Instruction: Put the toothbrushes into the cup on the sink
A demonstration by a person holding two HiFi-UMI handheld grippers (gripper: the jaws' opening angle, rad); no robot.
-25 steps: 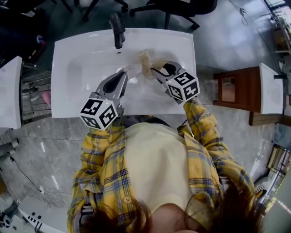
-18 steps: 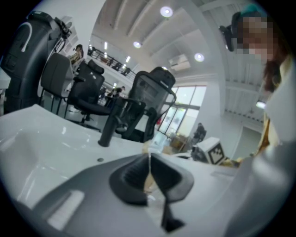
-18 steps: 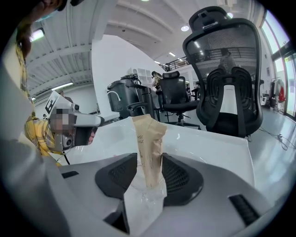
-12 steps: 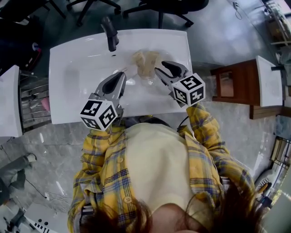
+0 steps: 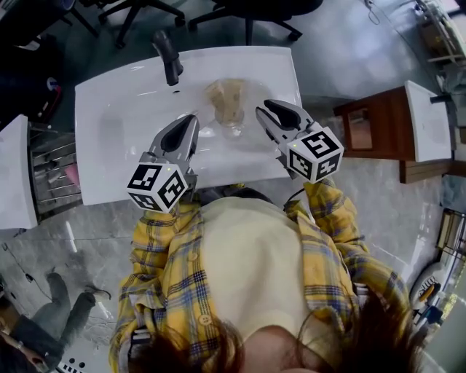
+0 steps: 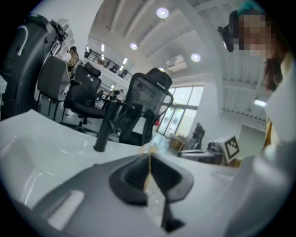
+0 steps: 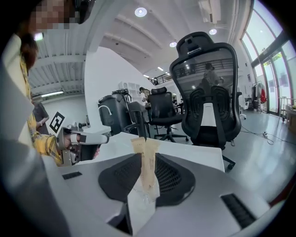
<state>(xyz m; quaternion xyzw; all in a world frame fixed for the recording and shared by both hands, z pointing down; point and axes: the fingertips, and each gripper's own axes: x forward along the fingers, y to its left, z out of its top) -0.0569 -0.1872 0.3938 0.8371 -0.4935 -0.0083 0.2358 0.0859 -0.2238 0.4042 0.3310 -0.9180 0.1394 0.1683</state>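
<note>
Two toothbrushes in brown paper sleeves (image 5: 224, 98) stand upright in a clear cup (image 5: 232, 128) on the white sink (image 5: 109, 124). My right gripper (image 5: 263, 111) is just right of the cup and clear of it. Its jaws are closing with nothing between them. In the right gripper view the sleeves (image 7: 145, 159) and cup (image 7: 146, 198) show ahead through the gap of the right gripper (image 7: 147, 178). My left gripper (image 5: 191, 122) is shut and empty, just left of the cup. In the left gripper view only the sleeve tops (image 6: 150, 149) peek over the left gripper (image 6: 149, 178).
A black faucet (image 5: 169, 58) stands at the sink's back edge. Office chairs (image 5: 247, 11) are behind the sink. A brown wooden cabinet (image 5: 371, 131) with a white top is to the right, and another white counter (image 5: 14, 175) to the left.
My right gripper has drawn back to the right, away from the toothbrush sleeves, and its jaws have narrowed. The left gripper has stayed almost in place.
</note>
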